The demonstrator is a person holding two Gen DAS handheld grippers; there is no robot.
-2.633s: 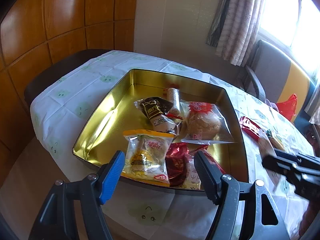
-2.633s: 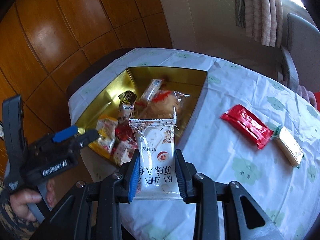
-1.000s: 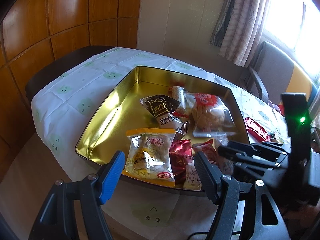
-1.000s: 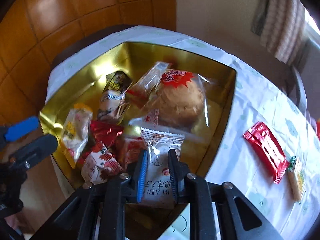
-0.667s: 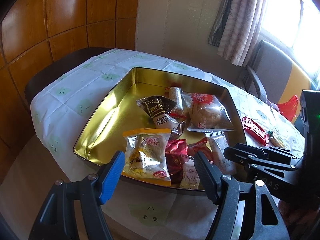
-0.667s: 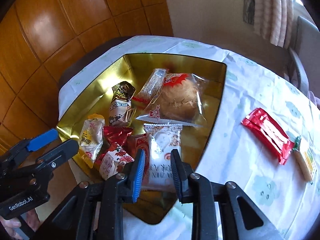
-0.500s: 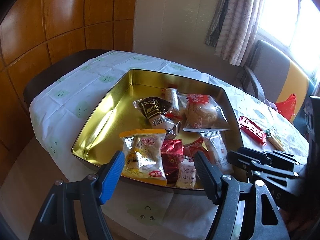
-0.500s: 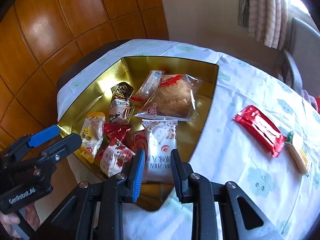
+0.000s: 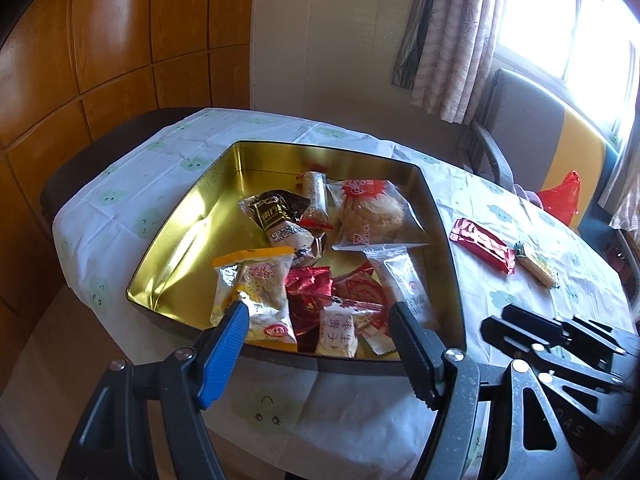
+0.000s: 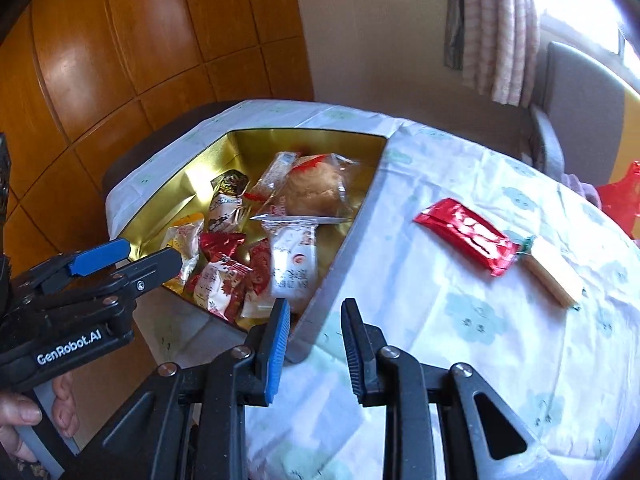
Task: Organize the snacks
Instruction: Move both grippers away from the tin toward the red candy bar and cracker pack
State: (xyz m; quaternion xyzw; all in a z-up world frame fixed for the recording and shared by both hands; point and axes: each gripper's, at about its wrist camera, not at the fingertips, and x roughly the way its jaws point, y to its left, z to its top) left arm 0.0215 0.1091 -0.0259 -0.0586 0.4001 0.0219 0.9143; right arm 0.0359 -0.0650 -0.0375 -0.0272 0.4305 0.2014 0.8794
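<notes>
A gold tin (image 9: 192, 216) on the clothed table holds several snack packets. Among them are a yellow one (image 9: 256, 292), a bun in a clear bag (image 9: 372, 212) and a white packet (image 9: 408, 284) lying by the tin's right wall. In the right wrist view that white packet (image 10: 294, 264) lies free in the tin (image 10: 208, 184). My right gripper (image 10: 314, 320) hangs over the tin's near corner, jaws slightly apart with nothing between them. My left gripper (image 9: 320, 320) stands open and empty over the tin's near rim. A red packet (image 10: 464, 236) and a pale wafer bar (image 10: 552, 276) lie on the cloth to the right.
A grey and yellow chair (image 9: 532, 128) with a red bag (image 9: 564, 200) stands at the table's far right, under a curtained window. Wood panelling covers the wall on the left. A hand (image 10: 24, 420) holds the left gripper's handle at the lower left.
My right gripper has let go of the white packet, which now lies in the tin, and has drawn back up towards the near corner. The left gripper has drifted a little.
</notes>
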